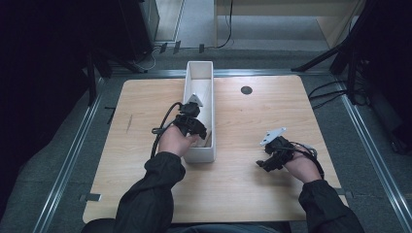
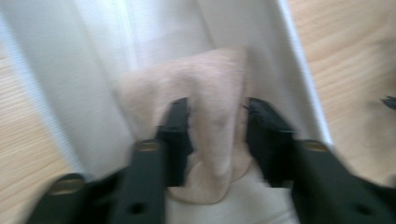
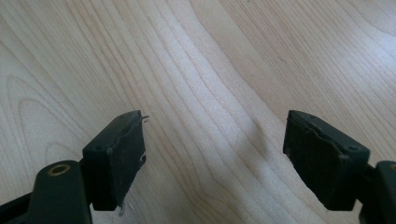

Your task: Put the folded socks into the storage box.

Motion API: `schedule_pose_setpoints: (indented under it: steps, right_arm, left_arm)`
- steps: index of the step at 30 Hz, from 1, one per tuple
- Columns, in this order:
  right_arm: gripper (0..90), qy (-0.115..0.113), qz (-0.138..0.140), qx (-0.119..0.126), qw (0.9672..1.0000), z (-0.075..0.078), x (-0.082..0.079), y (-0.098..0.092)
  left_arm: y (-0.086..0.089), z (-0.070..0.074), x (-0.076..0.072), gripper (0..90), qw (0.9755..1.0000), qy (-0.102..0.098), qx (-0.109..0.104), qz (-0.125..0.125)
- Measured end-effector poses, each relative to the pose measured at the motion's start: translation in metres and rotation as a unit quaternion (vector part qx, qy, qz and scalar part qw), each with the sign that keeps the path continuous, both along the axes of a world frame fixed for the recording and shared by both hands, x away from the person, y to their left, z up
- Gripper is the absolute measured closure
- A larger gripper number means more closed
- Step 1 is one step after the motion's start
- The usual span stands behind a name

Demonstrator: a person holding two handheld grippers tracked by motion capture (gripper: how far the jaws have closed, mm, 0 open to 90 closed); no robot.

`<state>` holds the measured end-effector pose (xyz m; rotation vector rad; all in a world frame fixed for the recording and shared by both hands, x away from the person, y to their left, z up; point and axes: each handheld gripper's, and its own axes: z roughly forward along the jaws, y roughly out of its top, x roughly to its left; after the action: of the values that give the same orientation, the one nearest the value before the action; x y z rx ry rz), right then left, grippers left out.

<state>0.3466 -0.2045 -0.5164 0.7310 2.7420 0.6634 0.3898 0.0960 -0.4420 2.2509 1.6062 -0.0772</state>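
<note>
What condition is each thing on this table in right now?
White bin: upright, open-topped, a cloth inside.
Beige cloth: crumpled in the bin, pinched between the jaws.
Left gripper: closed on the cloth.
Right gripper: jaws wide apart, nothing between them, over bare table.

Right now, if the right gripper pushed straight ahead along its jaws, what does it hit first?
The right gripper, jaws wide apart with nothing between them, points down at the light wooden tabletop. It would meet that bare wood first, though how near is hard to judge.

wooden table [image 1: 145,102], small dark round disc [image 1: 246,90], grey floor [image 1: 272,29]
</note>
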Motion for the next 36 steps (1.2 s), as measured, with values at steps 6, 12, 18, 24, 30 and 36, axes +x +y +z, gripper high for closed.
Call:
schedule_pose_setpoints:
  steps: [6,12,18,24,30,36]
  right_arm:
    - [21.5,-0.003,-0.001,-0.003,1.0000,0.000,0.000,-0.001]
    - [21.4,-0.005,0.001,-0.005,1.0000,0.000,0.000,-0.001]
    - [21.3,-0.004,0.002,-0.006,1.0000,0.000,0.000,-0.001]
    - [21.1,-0.004,0.003,-0.006,1.0000,0.000,0.000,-0.001]
    - [21.1,-0.002,0.003,-0.005,1.0000,0.000,0.000,-0.001]
    - [21.1,-0.001,0.001,-0.002,1.0000,-0.001,0.001,-0.002]
  left_arm:
    - [-0.003,-0.014,0.005,76.3,1.0000,-0.006,-0.003,0.003]
    - [-0.010,-0.025,0.007,74.7,0.9999,-0.001,0.012,0.008]
    - [-0.012,-0.034,0.008,73.9,0.9998,0.008,0.016,0.011]
    - [-0.012,-0.037,0.008,73.9,0.9996,0.009,0.021,0.016]
    - [-0.011,-0.037,0.008,72.6,0.9996,0.009,0.020,0.017]
    - [-0.010,-0.025,0.006,62.8,0.9998,0.001,0.007,0.019]
